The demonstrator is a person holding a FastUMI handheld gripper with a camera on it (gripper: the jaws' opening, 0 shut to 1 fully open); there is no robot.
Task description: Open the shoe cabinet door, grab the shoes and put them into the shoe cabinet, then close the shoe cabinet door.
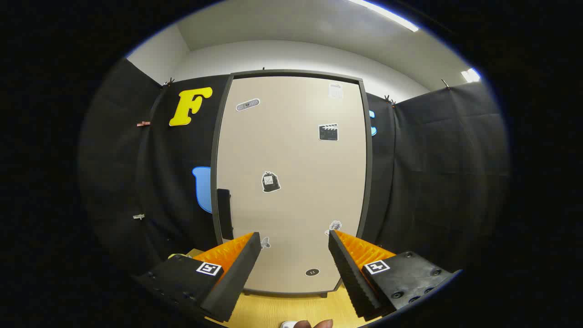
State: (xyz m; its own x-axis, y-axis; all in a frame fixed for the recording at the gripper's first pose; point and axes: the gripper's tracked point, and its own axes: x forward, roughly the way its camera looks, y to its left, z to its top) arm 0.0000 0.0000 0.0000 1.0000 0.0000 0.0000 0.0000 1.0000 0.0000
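Observation:
A tall beige shoe cabinet (291,182) with a dark frame stands straight ahead, its door shut and flat to the frame. Several small stickers dot the door. A dark handle (224,214) sits on the door's left edge, a little above and beyond my left fingertip. My gripper (295,241) is open, its fingers spread wide with nothing between them, pointing at the lower part of the door from a short distance. Just below the fingers, a sliver of something white and dark red (306,324) peeks in; I cannot tell what it is.
The cabinet stands on a light wooden surface (291,307) that runs toward me under the fingers. Black cloth walls (432,173) close in on both sides of the cabinet. White wall and ceiling lights are above.

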